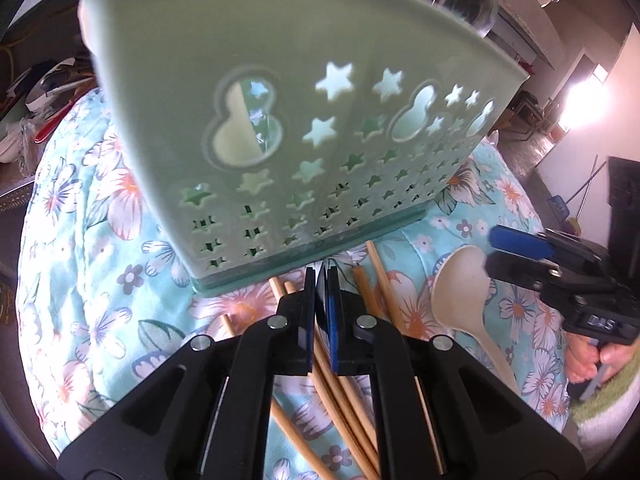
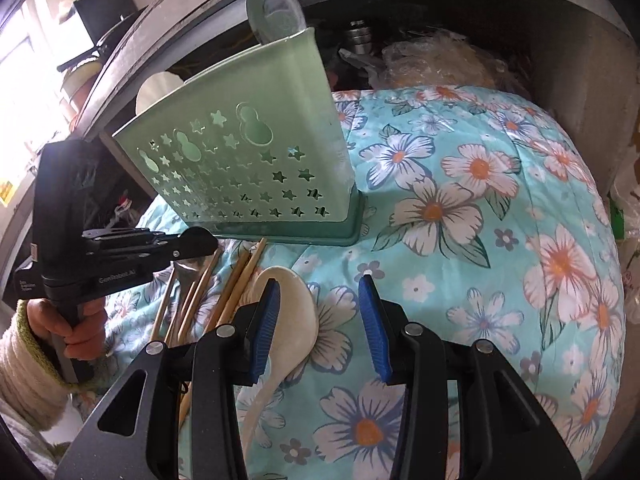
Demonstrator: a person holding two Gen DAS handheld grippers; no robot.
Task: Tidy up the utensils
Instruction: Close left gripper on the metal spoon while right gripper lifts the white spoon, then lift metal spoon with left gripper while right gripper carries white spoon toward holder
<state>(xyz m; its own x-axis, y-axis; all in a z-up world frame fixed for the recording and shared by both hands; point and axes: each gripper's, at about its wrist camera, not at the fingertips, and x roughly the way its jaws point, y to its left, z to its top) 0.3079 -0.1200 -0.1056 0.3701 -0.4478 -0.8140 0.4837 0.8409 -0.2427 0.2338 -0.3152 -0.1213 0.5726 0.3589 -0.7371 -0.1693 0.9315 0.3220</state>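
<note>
Right wrist view: right tongs [image 2: 316,320] angled down, half-wide, empty; left tongs [image 2: 200,242] pinched together.

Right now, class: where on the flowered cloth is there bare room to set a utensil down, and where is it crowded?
Free: the wide stretch of flowered cloth right of the green holder and the cream spoon. Crowded: the patch in front of the holder, where the chopsticks lie fanned beside the spoon, with the left gripper over them.

Matt green plastic holder [image 2: 256,148]; wooden chopsticks [image 1: 348,396]; floral cloth [image 2: 480,208].
</note>
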